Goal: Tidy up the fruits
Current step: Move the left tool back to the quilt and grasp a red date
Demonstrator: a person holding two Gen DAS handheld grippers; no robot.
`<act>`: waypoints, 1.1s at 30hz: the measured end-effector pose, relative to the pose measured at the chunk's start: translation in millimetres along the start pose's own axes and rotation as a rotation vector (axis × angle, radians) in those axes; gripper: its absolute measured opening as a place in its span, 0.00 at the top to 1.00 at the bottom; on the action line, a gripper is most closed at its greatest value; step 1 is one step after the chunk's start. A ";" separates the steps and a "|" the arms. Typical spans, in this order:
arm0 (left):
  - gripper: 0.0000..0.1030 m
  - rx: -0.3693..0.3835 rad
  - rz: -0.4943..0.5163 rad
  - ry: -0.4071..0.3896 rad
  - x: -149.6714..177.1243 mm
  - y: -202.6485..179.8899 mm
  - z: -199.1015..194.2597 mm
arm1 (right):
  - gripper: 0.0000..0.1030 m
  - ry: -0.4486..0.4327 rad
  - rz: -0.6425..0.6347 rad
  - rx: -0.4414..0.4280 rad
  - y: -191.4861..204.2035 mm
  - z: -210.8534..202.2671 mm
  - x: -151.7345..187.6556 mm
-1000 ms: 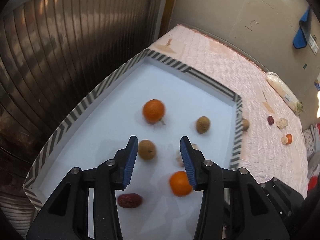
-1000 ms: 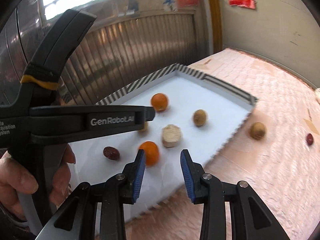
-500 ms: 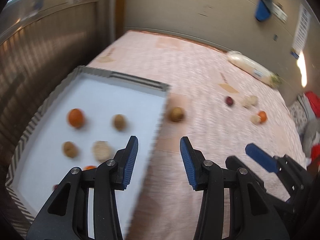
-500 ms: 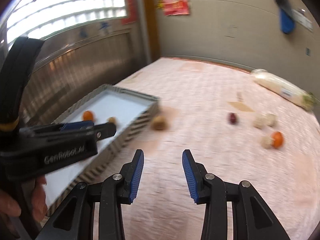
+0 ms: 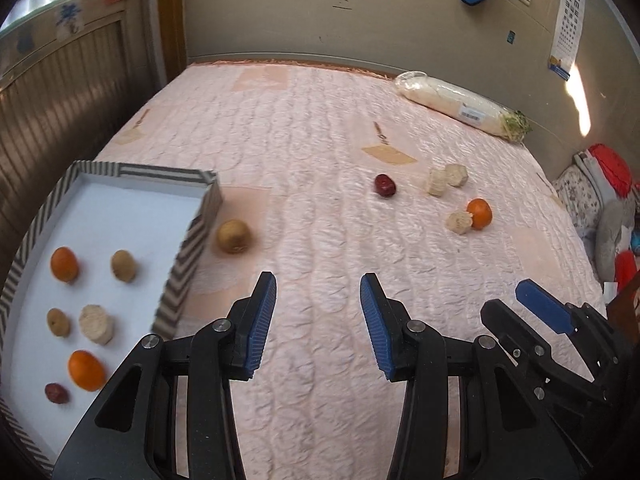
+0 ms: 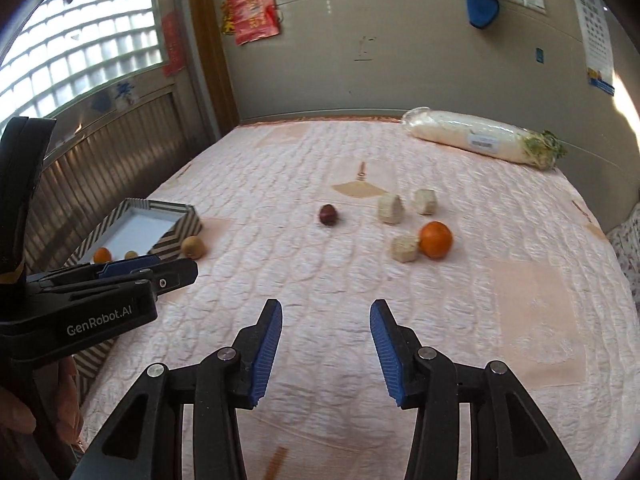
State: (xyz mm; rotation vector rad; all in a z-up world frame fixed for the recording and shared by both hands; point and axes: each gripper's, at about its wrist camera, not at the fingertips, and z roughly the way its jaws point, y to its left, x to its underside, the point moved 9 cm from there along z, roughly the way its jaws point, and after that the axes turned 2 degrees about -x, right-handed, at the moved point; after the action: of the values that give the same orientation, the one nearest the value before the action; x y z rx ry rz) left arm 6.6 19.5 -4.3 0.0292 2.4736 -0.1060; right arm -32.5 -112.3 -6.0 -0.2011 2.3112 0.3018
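A striped-rim tray (image 5: pixel 188 256) (image 6: pixel 176 232) lies at the left on the pink quilt and holds several fruits, among them two oranges (image 5: pixel 64 264) and a red date (image 5: pixel 56 393). A brown kiwi (image 5: pixel 234 236) (image 6: pixel 193 247) lies just outside the tray's right wall. Farther right lie a red date (image 5: pixel 385 185) (image 6: pixel 329 214), an orange (image 5: pixel 479 213) (image 6: pixel 436 239) and three pale corn chunks (image 5: pixel 459 222) (image 6: pixel 405 248). My left gripper (image 5: pixel 318 320) is open and empty above the quilt, right of the tray. My right gripper (image 6: pixel 325 350) is open and empty over the quilt.
A long wrapped white radish (image 5: pixel 460 102) (image 6: pixel 480 138) lies at the far right by the wall. Bedding and soft toys (image 5: pixel 608 216) sit past the quilt's right edge. A ribbed radiator panel (image 5: pixel 60 112) runs along the left.
Both grippers have swung right and back from over the tray to over the open quilt. The loose fruits on the right have come into view. Both stay open.
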 end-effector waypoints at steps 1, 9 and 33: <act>0.58 0.002 0.004 0.002 -2.6 -4.6 3.3 | 0.57 0.001 0.004 0.006 -6.2 -0.4 0.5; 0.58 0.013 0.022 0.022 -22.1 -36.1 30.3 | 0.57 0.007 0.064 0.058 -55.4 2.8 1.1; 0.58 0.038 -0.039 0.134 -71.4 -58.5 124.2 | 0.57 0.044 0.085 0.076 -120.2 39.8 -24.2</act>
State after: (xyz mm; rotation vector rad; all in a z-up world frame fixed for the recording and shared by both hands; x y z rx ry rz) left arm 136.5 -48.9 -53.4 0.0050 2.6067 -0.1727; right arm 40.0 -215.3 -33.4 -0.0719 2.3746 0.2540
